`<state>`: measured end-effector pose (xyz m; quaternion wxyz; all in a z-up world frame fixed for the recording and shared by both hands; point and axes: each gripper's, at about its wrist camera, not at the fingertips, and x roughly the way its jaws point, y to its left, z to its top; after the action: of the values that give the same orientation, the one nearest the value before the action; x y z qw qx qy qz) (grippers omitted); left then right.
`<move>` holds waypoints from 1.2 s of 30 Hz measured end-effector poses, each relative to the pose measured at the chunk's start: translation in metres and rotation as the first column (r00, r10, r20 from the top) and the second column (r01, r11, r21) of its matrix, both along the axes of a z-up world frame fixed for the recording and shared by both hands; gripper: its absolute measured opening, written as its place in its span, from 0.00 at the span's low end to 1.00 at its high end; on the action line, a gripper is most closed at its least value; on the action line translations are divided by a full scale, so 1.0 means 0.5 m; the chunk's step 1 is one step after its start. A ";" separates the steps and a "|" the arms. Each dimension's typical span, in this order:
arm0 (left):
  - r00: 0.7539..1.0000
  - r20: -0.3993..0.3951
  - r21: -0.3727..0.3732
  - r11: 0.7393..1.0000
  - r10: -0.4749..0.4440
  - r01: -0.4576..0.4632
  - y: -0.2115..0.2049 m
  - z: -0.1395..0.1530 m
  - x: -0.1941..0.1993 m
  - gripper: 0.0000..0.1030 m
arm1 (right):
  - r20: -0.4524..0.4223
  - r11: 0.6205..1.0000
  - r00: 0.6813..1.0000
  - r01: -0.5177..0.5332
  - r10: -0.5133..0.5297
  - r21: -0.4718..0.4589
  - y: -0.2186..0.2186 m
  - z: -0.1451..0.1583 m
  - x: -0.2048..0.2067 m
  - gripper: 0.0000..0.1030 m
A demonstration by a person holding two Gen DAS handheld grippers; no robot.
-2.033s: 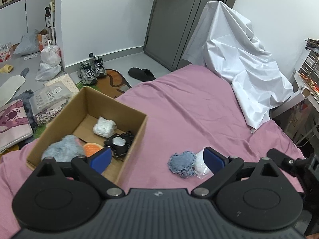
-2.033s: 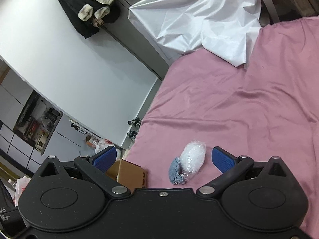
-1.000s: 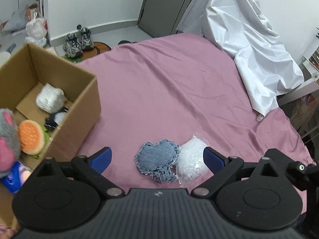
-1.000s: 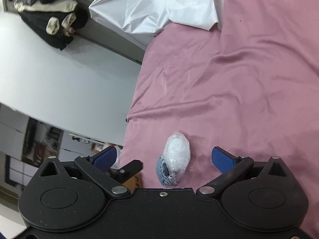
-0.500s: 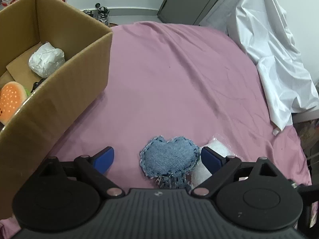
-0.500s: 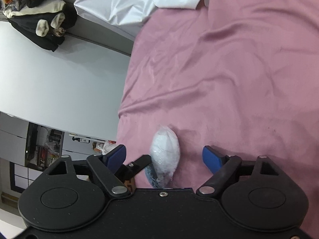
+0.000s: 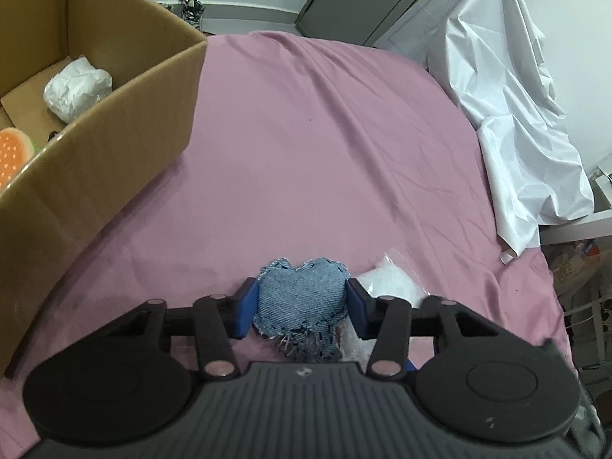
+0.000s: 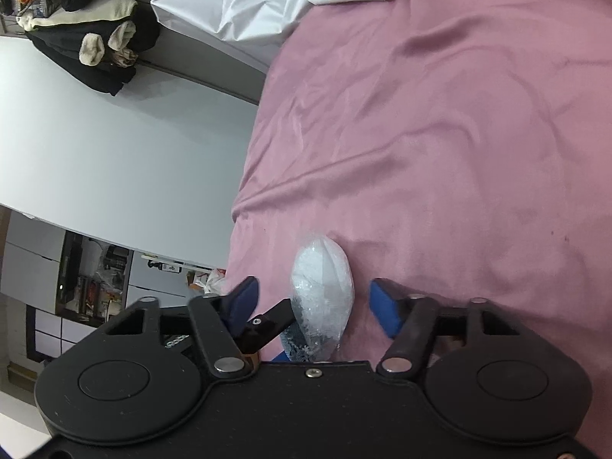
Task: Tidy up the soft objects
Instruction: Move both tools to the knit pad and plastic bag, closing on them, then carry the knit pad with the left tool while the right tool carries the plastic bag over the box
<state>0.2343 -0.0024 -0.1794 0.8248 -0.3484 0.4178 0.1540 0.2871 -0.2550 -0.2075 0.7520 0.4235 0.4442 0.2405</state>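
Left gripper [image 7: 302, 308]: mine; its blue pads [image 7: 244, 311] press both flanks of the frayed blue denim heart-shaped cushion [image 7: 302, 302]; clenched on that cushion, which lies on the pink bedsheet [image 7: 325, 145] right at my fingertips.

Right gripper [image 8: 313, 302]: mine; jaws spread wide, holding nothing; the clear plastic bag of white stuffing [image 8: 321, 290] sits between the blue pads [image 8: 384, 306] with open sheet showing on the right side; on the left side I cannot tell whether the pad touches it, as a black finger of my other tool crosses there.

Denim cushion, position: low centre of the left wrist view, heart lobes pointing away from me, loose threads trailing toward the gripper body; touching the plastic bag [image 7: 390, 287] on its right; in the right wrist view only a sliver of it [image 8: 290, 338] shows under the bag.

Plastic bag, position: on the sheet, just beside the cushion, well apart from the box.

Open brown cardboard box [image 7: 114, 122]: stands on the sheet to the left, apart from the cushion; inside, a crumpled white wrapped bundle [image 7: 76, 88] and an orange dotted plush [image 7: 11, 153] at the frame edge.

White draped sheet [image 7: 516, 114]: hangs over the far right edge of the bed.

Dark garments [image 8: 91, 34]: hang on the wall beyond the bed, seen from the right wrist.
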 end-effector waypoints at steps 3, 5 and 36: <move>1.000 -0.007 -0.016 1.000 -0.005 0.005 -0.006 0.003 -0.006 0.44 | -0.017 1.000 1.000 -0.003 0.003 -0.002 -0.001 -0.008 -0.003 0.34; 1.000 -0.011 -0.018 1.000 -0.012 0.011 -0.011 0.009 -0.011 0.44 | -0.042 1.000 0.999 -0.007 0.008 0.022 -0.003 -0.015 -0.003 0.27; 0.995 0.103 0.194 0.981 0.008 -0.028 0.035 0.240 -0.128 0.44 | 0.136 0.994 0.989 -0.076 0.065 0.079 0.025 0.138 -0.041 0.21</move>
<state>0.1700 0.0152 -0.0592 0.8737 -0.2770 0.3551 0.1839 0.2667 -0.2423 -0.1387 0.7524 0.4219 0.3972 0.3133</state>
